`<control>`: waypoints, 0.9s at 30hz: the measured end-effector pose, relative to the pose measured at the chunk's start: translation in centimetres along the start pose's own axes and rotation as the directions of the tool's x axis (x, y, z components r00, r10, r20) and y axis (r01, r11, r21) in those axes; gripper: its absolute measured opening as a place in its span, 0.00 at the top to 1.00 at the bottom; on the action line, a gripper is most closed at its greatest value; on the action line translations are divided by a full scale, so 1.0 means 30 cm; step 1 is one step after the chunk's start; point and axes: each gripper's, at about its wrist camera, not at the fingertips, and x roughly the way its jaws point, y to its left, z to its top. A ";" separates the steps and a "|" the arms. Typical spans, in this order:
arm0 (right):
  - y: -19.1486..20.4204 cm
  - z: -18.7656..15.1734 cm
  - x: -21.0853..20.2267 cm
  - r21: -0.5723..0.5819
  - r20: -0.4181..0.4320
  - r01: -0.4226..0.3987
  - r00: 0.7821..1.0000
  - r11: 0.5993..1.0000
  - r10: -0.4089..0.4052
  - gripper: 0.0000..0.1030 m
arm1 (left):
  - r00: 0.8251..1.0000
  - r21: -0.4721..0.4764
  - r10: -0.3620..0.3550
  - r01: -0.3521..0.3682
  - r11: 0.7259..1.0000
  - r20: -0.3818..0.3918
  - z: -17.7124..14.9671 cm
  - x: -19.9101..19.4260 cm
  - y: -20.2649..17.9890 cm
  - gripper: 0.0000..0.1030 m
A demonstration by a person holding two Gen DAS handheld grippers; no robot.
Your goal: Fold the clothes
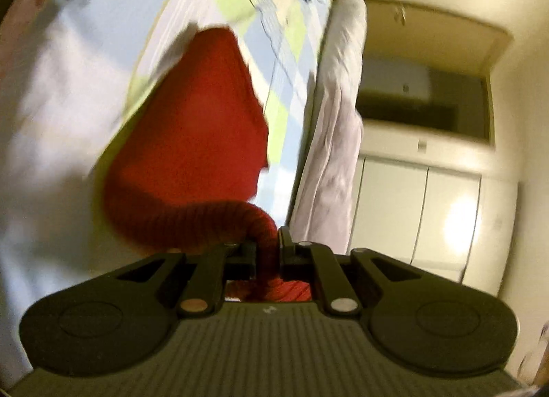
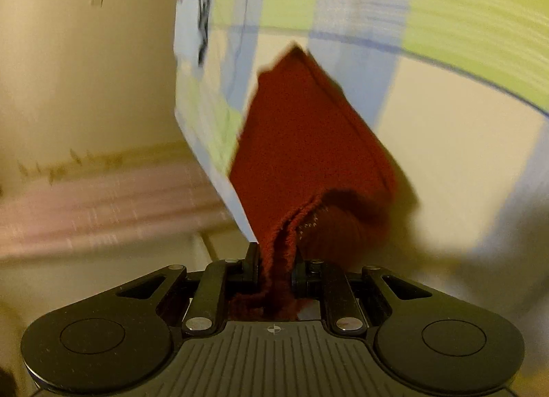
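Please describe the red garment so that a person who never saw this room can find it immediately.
Look for the bedcover checked in pale blue, lime green and cream. The red knitted garment lies across it, and each gripper's jaws pinch one edge, the left gripper and the right gripper. It is the only dark red, ribbed thing there.

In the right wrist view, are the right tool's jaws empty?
No: a bunched edge of the red knit garment is pinched between the jaws of the right tool, which are closed on it.

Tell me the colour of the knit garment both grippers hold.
Dark red knit garment, clearest in the right wrist view.
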 end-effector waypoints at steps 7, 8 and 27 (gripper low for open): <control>-0.054 0.194 0.238 0.227 0.164 0.014 0.985 0.974 -0.052 0.75 | 0.999 -0.250 0.027 -0.016 0.968 0.043 0.288 0.146 0.098 0.87; -0.075 0.206 0.273 0.279 0.184 -0.007 0.982 0.960 -0.046 0.65 | 0.999 -0.280 0.033 -0.021 0.960 0.038 0.320 0.151 0.110 0.85; 0.125 0.175 0.179 -0.078 0.398 -0.045 0.914 0.996 0.072 0.18 | 0.982 0.500 0.187 -0.179 0.847 0.034 0.269 0.090 -0.168 0.58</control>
